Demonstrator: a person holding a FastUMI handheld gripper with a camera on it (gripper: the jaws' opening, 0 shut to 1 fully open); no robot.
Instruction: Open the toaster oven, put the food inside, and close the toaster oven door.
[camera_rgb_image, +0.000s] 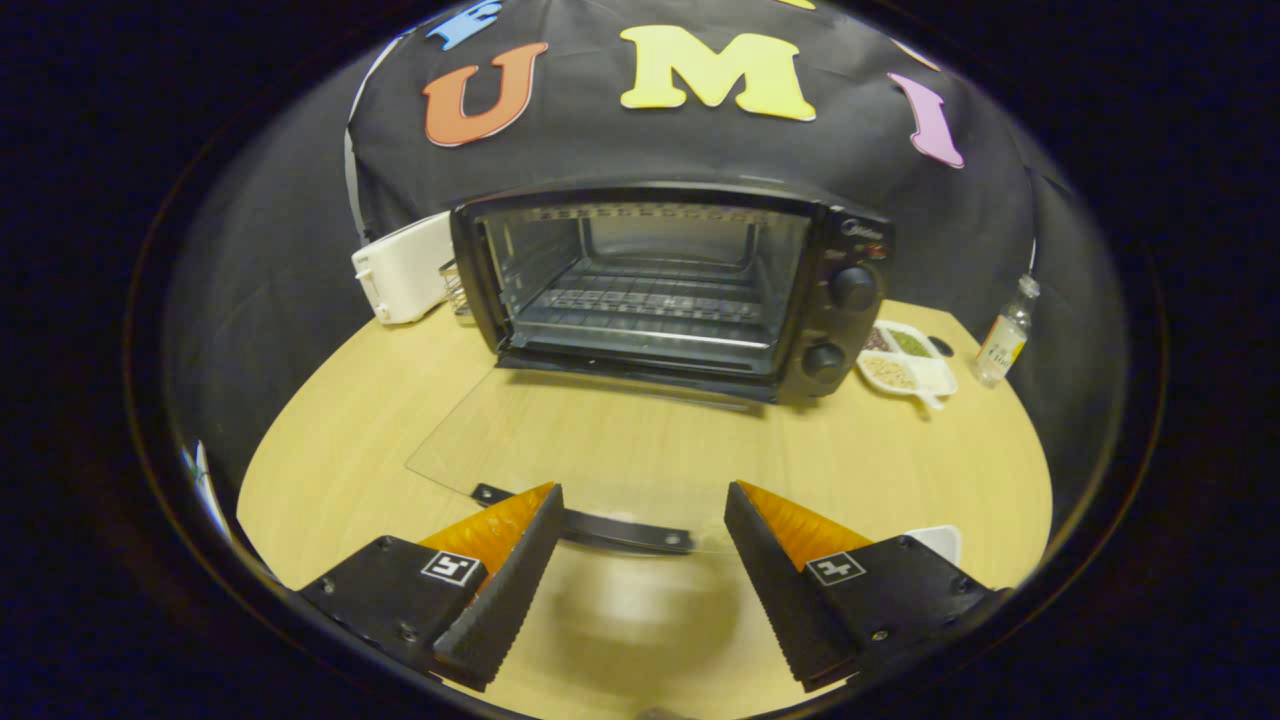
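Note:
A black toaster oven (680, 285) stands at the back of the wooden table (880, 470), its cavity with a wire rack (655, 300) exposed. Its glass door (600, 450) lies folded down flat toward me. The door's dark handle (610, 528) runs across just ahead of my fingertips. My gripper (643, 500) is open, its fingers spread wide either side of the handle's middle, touching nothing. A white object (938, 542) peeks out beside the right finger; I cannot tell what it is.
A white appliance (403, 268) sits left of the oven. Right of the oven are a white divided dish (905, 365) with grains and a small clear bottle (1003, 340). The table's rounded edge curves close on both sides.

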